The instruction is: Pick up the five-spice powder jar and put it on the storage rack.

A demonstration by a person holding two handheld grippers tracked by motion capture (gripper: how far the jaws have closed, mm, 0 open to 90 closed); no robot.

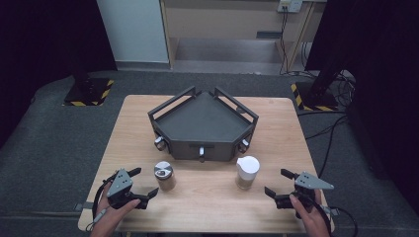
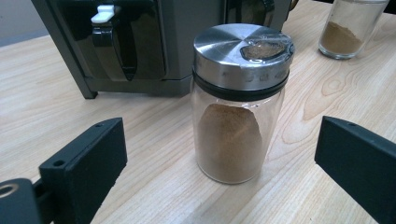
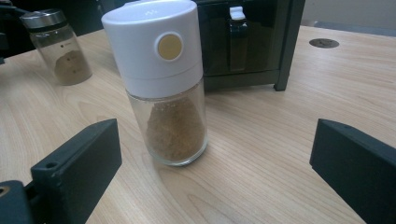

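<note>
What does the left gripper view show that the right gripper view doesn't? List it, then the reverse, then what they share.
Left gripper view, not the right: the steel-lidded jar up close between the open left claw, with the powder-dusted opening in its lid.
Right gripper view, not the left: the white-capped jar up close before the open right claw, the round yellow button on its cap, and a dark round insert in the table.
Both: the two jars of brown powder, the dark rack behind them, and the wooden table.
</note>
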